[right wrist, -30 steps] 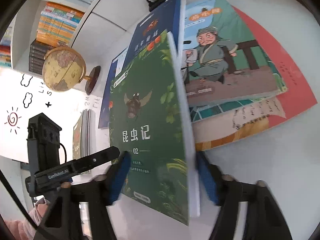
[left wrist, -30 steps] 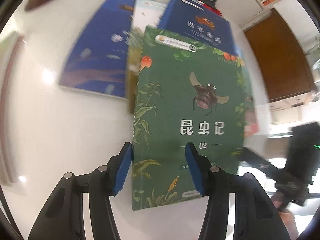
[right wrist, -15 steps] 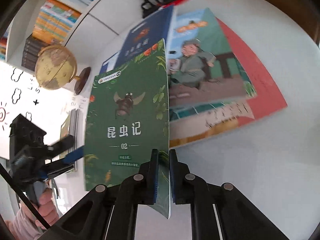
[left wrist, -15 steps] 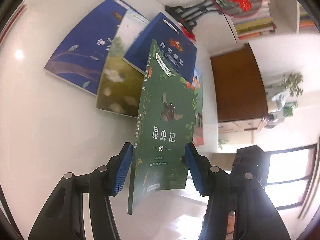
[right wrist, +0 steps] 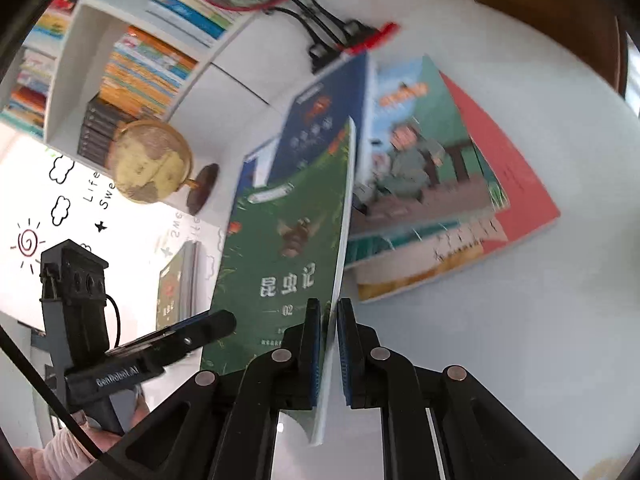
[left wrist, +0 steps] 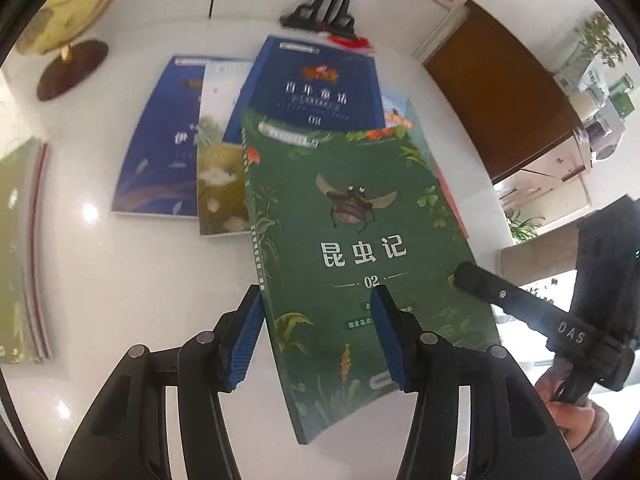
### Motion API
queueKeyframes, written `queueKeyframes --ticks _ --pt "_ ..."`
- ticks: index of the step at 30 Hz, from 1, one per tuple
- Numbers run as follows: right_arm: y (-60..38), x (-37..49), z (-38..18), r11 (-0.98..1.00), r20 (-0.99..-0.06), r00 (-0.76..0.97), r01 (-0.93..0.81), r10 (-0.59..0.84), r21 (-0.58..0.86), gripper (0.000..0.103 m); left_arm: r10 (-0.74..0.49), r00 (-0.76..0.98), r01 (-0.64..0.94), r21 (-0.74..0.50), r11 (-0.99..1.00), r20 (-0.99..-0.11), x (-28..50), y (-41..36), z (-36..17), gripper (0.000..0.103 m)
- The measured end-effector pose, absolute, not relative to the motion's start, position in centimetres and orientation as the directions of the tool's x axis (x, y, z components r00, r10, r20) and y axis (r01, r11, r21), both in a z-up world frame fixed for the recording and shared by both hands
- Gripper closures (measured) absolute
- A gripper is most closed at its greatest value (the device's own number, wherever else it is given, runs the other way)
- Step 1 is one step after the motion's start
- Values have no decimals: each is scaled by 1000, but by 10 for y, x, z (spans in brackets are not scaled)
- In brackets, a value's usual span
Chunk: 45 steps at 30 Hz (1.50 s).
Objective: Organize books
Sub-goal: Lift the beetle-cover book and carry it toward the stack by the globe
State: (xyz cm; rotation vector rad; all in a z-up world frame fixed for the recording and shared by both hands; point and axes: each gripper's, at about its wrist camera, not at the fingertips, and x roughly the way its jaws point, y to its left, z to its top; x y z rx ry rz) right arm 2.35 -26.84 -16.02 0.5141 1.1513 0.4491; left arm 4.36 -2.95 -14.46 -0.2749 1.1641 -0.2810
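Note:
A green book with a beetle on its cover hangs tilted above the white table, clear of the other books. My right gripper is shut on the page edge near its lower corner; in the left wrist view its black finger shows at the book's right edge. My left gripper stands open astride the spine edge, and neither blue pad presses on the book. Under the book lie a dark blue book, a blue book and a pale yellow-green one.
To the right lie an illustrated book with a figure and a red book. A stack of green books sits at the left. A globe, a fan stand, a bookshelf and a brown cabinet ring the table.
My right gripper has closed on the green book's page edge. The book has come up off the pile and tilted, and both grippers have risen with it.

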Motion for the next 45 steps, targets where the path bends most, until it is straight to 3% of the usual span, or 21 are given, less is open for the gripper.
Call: queueKeyframes --ticks 17,45 --pt "-191 21 -111 761 -695 310 -247 649 600 91 -329 508 -51 -409 911 -796 15 53 -106 53" --pt "-101 21 -67 757 -673 348 -335 653 561 89 -351 550 -62 -456 888 -758 6 134 -97 53"
